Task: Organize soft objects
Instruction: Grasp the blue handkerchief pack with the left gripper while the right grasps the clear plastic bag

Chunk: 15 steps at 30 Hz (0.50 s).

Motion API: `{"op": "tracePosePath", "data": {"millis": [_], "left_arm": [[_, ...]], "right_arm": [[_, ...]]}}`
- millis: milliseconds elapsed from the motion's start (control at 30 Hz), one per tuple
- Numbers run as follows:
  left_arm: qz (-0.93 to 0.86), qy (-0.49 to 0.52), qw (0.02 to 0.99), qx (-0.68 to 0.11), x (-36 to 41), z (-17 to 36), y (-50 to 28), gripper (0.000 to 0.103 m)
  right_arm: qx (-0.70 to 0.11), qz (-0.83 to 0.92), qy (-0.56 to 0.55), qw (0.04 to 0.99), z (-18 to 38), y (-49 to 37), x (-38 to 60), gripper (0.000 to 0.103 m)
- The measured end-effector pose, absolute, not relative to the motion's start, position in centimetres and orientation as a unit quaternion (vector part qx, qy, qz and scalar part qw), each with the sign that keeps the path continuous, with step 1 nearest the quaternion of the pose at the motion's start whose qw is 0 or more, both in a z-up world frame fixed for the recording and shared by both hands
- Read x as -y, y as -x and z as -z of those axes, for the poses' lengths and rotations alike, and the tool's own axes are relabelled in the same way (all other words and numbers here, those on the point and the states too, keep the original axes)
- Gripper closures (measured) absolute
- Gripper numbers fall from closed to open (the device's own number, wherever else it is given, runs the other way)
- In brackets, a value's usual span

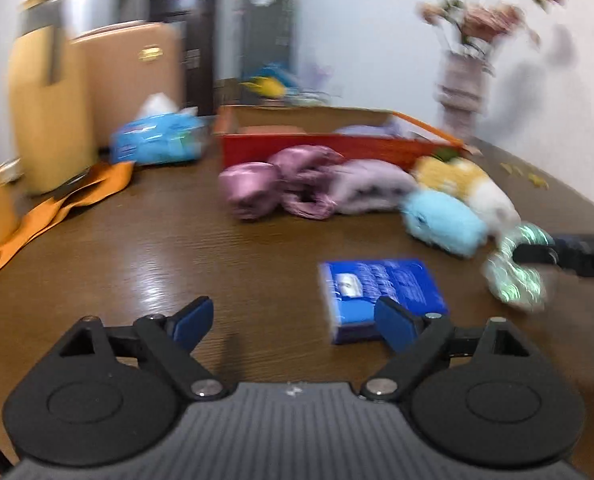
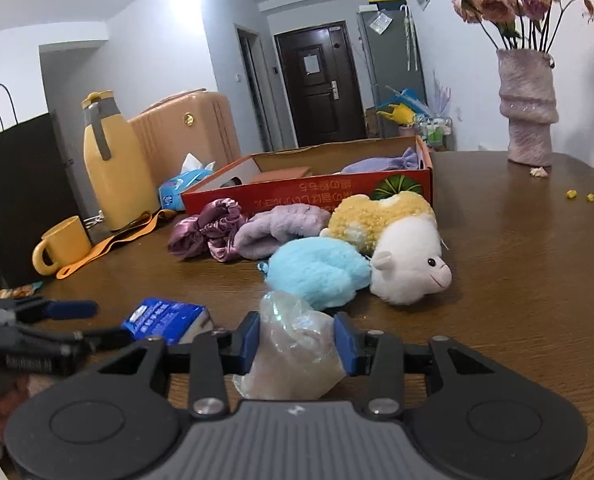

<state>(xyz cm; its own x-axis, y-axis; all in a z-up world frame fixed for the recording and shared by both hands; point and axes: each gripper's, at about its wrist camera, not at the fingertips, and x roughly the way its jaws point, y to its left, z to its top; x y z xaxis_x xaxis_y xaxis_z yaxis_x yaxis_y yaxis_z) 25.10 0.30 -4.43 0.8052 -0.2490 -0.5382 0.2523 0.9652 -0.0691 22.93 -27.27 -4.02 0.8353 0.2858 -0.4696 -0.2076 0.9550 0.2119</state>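
pinching a crinkly iridescent pouch [image 2: 297,344] between its pads, the right claw [image 2: 299,340] hung short of the red box [image 2: 309,192] ahead, likely its destination; the left claw [image 1: 293,322] gaped empty beside a blue packet [image 1: 381,288].

The right gripper [image 2: 297,346] was level above the table, both blue pads clamping an iridescent pouch [image 2: 297,352]. The left gripper [image 1: 293,324] hung low, jaws spread wide, gripping nothing.

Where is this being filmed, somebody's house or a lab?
Most likely a lived-in flat, not a lab. A wooden table carries a vase of dried flowers and a plush sheep; behind it stand a suitcase and a dark front door.
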Motion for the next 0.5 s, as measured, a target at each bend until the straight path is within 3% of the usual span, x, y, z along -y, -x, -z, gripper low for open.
{"op": "tracePosePath", "data": {"millis": [133, 500], "left_arm": [[0.193, 0.05, 0.944, -0.261, -0.3, 3.3, -24.4, 0.009], [0.172, -0.021, 0.939, -0.298, 6.0, 5.5, -26.3, 0.008]], "right_arm": [[-0.246, -0.111, -0.05, 0.962, 3.5, -22.5, 26.2, 0.06], [-0.228, -0.094, -0.044, 0.968, 2.2, -20.5, 27.2, 0.059]]}}
